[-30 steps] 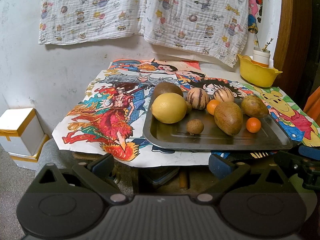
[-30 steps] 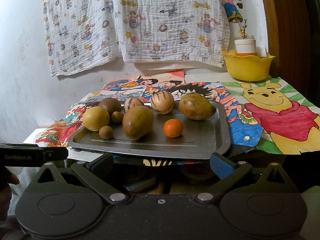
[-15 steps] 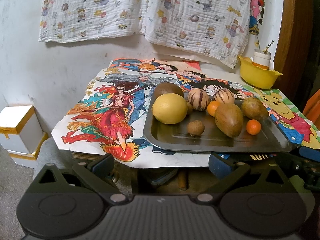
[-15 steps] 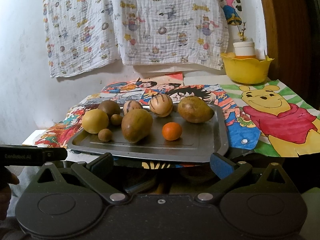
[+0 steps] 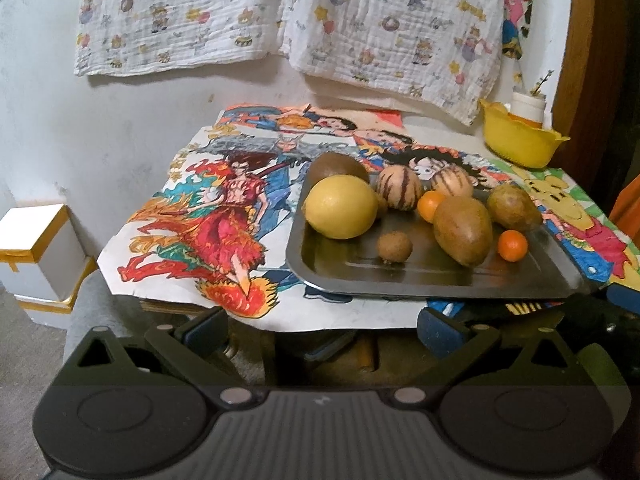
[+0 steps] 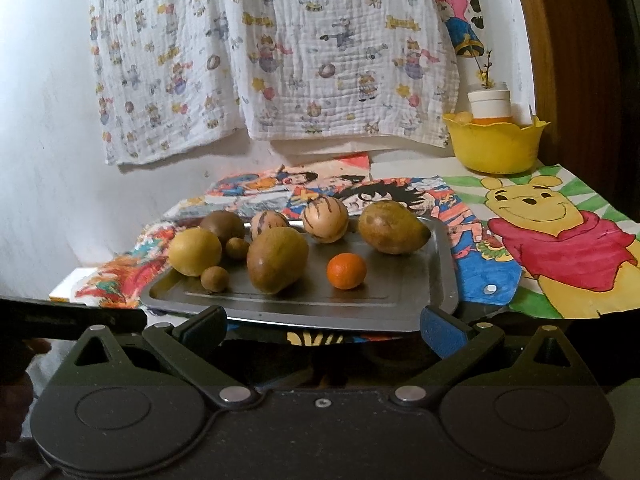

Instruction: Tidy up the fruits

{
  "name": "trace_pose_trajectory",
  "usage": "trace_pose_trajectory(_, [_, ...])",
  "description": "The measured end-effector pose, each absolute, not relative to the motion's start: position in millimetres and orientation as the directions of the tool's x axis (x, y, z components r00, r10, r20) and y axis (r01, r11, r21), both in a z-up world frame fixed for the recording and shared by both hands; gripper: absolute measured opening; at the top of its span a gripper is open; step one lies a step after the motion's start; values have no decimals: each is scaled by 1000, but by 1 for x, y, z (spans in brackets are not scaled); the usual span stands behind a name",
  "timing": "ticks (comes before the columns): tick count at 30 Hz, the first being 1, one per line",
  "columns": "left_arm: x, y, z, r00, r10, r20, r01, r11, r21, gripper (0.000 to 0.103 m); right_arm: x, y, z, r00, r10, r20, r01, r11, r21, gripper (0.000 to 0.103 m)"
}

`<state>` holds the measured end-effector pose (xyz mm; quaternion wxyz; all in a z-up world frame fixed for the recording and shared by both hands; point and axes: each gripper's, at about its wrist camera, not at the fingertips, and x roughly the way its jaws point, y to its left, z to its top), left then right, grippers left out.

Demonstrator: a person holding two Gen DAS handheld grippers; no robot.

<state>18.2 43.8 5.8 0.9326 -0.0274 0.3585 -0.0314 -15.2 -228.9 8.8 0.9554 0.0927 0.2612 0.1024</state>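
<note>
Left wrist view showed the surface a little farther off than half a second before, the flat grey metal tray [image 5: 400, 280] sitting smaller and lower in the picture; the fruits on it lay as they had; that small backing-off changed nothing for the sorting, and the scene would fit either fruits gathered on the tray as wanted or fruits waiting to go elsewhere.

The left gripper [image 5: 320, 330] hung short of the surface's near edge, its fingers spread wide and holding nothing; the right gripper [image 6: 322, 326] hung likewise before the tray's near rim, fingers spread and empty.

The tray held all the fruit in view: a large yellow round citrus [image 5: 340, 207] at its left end with a dark brown round fruit [image 5: 337, 168] behind it; two striped tan round fruits [image 6: 325, 218] along the far rim; two big brown oval fruits [image 6: 277, 259]; two small brown round fruits [image 6: 215, 279]; two small orange mandarins [image 6: 346, 271].

The yellow scalloped plastic bowl [image 6: 496, 146] stood at the surface's far right corner, holding a white cylindrical jar [image 6: 490, 105]; what else lay in it I could not tell.
</note>
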Motion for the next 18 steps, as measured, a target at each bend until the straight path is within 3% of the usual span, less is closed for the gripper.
trace_pose_trajectory(9, [31,52,-2,704,-76,-706,-3,994,-109,103,-17,-235,7,867,343,-362,-220,915,339,102])
trace_pose_trajectory(18, [40,58,-3,699,-79,-710,-22,991,-133,103,-7,-234,7,869,376,-321,-252,896,367,102])
